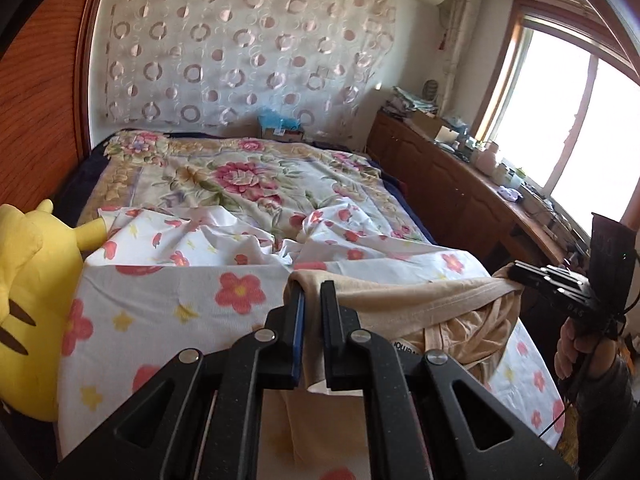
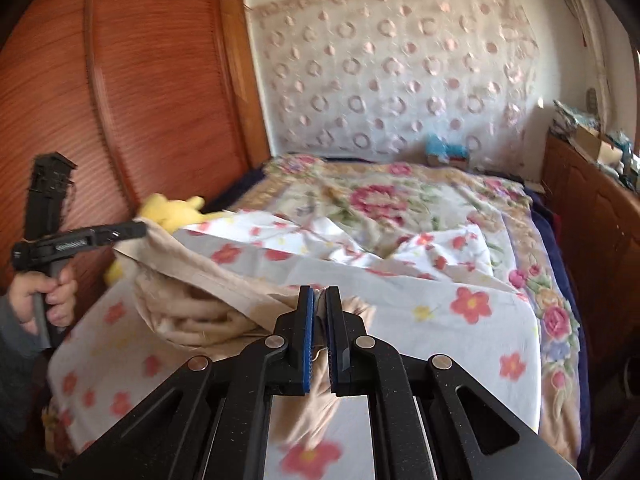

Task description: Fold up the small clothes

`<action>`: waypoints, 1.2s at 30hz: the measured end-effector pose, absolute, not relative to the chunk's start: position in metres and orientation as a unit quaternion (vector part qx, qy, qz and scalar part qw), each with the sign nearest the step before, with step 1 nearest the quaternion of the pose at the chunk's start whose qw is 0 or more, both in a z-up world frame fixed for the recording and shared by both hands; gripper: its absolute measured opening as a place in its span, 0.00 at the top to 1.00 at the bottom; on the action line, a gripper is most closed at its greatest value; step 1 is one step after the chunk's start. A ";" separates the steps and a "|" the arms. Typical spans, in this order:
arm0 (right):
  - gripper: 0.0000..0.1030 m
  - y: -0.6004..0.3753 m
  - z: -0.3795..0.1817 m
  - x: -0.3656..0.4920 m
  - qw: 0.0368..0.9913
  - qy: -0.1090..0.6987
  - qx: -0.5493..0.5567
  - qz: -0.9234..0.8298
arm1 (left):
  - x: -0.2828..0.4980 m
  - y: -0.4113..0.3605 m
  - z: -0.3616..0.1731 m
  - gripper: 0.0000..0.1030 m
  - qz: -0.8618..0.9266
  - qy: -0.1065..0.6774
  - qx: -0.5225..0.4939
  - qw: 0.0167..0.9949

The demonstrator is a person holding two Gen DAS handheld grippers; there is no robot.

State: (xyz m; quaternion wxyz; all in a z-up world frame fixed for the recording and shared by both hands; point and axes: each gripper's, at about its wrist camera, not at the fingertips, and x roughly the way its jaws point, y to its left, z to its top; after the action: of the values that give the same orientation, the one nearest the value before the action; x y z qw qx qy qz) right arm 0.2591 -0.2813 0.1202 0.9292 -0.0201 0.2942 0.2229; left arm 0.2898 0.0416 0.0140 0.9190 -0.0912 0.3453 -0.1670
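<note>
Beige garment (image 1: 432,300) hangs stretched above the flowered bed (image 1: 168,312), one edge clamped in the left tool (image 1: 311,300), the other in the right tool (image 2: 319,304); its label is unreadable.

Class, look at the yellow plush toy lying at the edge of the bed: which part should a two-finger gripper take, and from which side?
Probably the narrow limb of the yellow plush toy that sticks out toward the flowered white sheet. Come in from the sheet side: the limb looks thin enough to fit between the pads, while the rounded body looks too wide, and the wooden wardrobe blocks the far side.
</note>
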 end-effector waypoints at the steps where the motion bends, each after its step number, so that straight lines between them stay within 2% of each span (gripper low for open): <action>1: 0.95 -0.279 0.112 0.274 0.926 0.307 -0.019 0.219 | 0.299 0.042 0.010 0.92 -0.167 0.351 -0.090 0.917; 4: 0.95 -0.275 0.096 0.303 0.922 0.330 -0.021 0.200 | 0.323 0.041 -0.007 0.89 -0.167 0.382 -0.088 0.905; 7: 0.91 -0.273 0.090 0.319 0.922 0.336 -0.017 0.191 | 0.332 0.044 -0.019 0.73 -0.154 0.399 -0.091 0.899; 9: 0.81 -0.273 0.093 0.318 0.921 0.332 -0.012 0.201 | 0.329 0.050 -0.022 0.63 -0.138 0.401 -0.086 0.901; 12: 0.64 -0.279 0.094 0.312 0.912 0.337 -0.025 0.231 | 0.317 0.052 -0.023 0.61 -0.149 0.405 -0.068 0.899; 18: 0.59 -0.281 0.082 0.313 0.892 0.358 -0.056 0.271 | 0.291 0.047 -0.043 0.60 -0.182 0.445 -0.027 0.876; 23: 0.59 -0.284 0.072 0.355 0.880 0.395 -0.031 0.263 | 0.298 0.035 -0.062 0.60 -0.187 0.472 -0.011 0.861; 26: 0.62 -0.286 0.070 0.378 0.875 0.405 0.005 0.266 | 0.313 0.029 -0.063 0.60 -0.194 0.474 -0.019 0.859; 27: 0.92 -0.285 0.073 0.381 0.873 0.395 0.011 0.285 | 0.320 0.027 -0.061 0.60 -0.194 0.474 -0.023 0.858; 28: 0.95 -0.282 0.075 0.381 0.870 0.387 0.008 0.306 | 0.324 0.026 -0.060 0.60 -0.195 0.474 -0.027 0.858; 32: 0.95 -0.286 0.088 0.378 0.892 0.342 0.003 0.295 | 0.350 0.034 -0.052 0.60 -0.173 0.458 -0.054 0.870; 36: 0.95 -0.302 0.079 0.391 0.912 0.357 0.004 0.200 | 0.369 0.051 -0.054 0.60 -0.119 0.453 -0.063 0.881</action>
State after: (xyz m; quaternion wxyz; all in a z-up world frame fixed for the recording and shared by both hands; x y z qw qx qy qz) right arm 0.3906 -0.3016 0.0789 0.9123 0.0040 0.3570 0.2004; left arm 0.3688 0.0510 -0.0540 0.8812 -0.0626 0.4531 -0.1192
